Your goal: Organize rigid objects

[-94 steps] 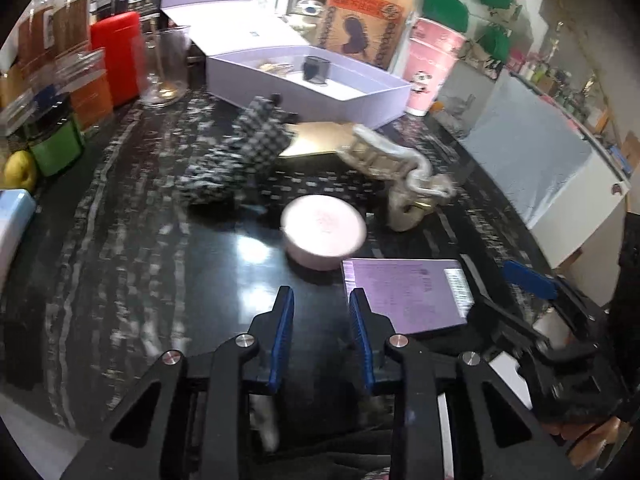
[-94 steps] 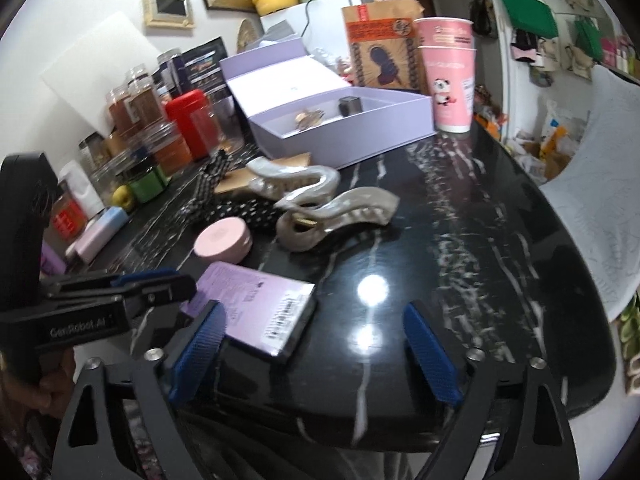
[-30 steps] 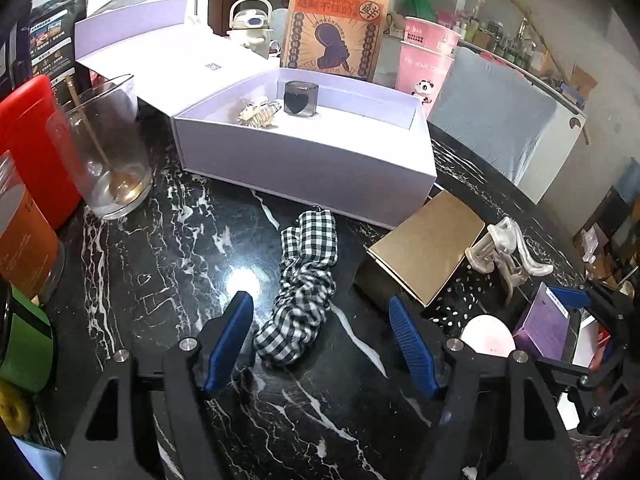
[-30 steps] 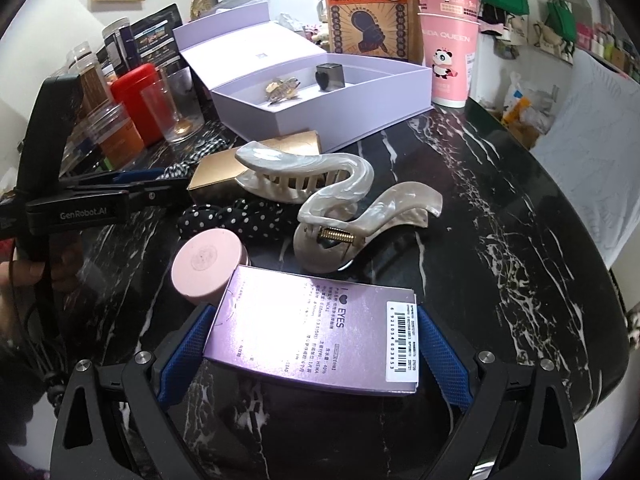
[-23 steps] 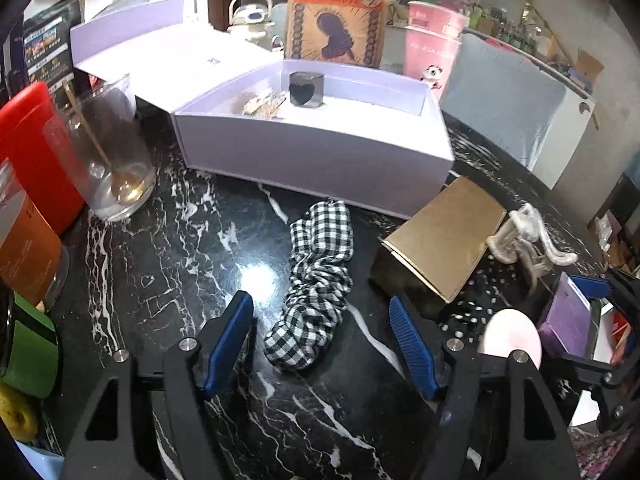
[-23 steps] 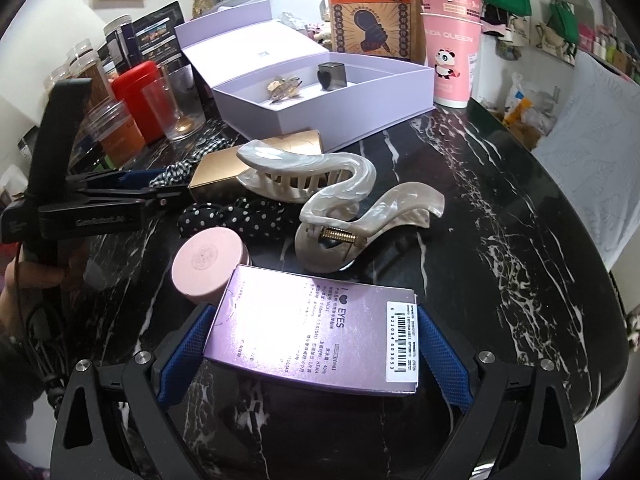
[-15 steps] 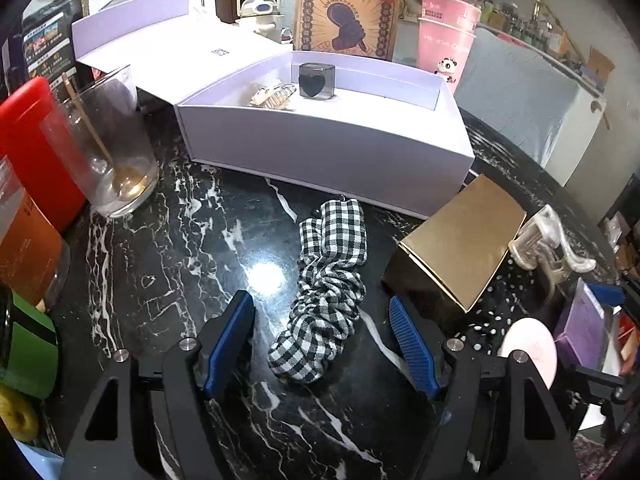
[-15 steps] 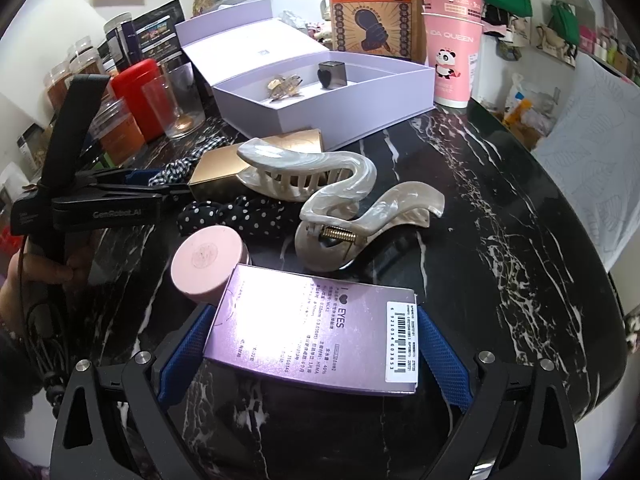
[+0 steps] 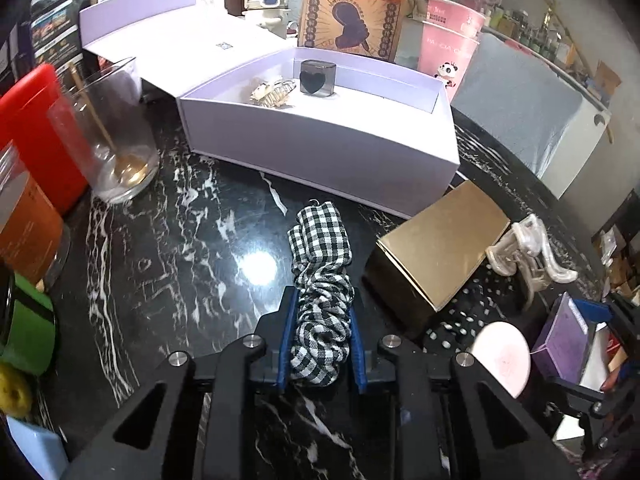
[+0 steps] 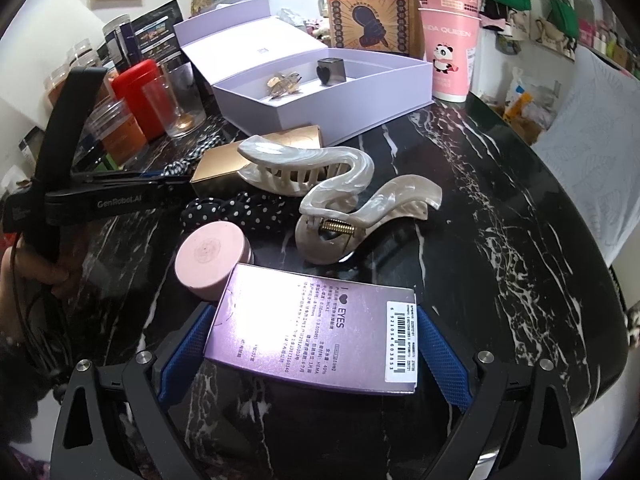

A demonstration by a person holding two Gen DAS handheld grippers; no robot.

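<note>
My 2 grippers, the left gripper (image 9: 320,336) and the right gripper (image 10: 312,344), are matte black frames with triangular cut-outs, round silver screws at the joints, and blue textured pads (image 10: 444,360) lining each finger. White "GenRobot.AI" lettering runs along the left one's side, and thin black cables (image 10: 24,320) hang by my hand (image 10: 24,276).

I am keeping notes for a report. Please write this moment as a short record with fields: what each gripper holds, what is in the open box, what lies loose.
left gripper: just closed on checked scrunchie
right gripper: shut on purple box
lilac box: small clip, heart cube
loose: gold box, claw clip, pink tin, dotted scrunchie
</note>
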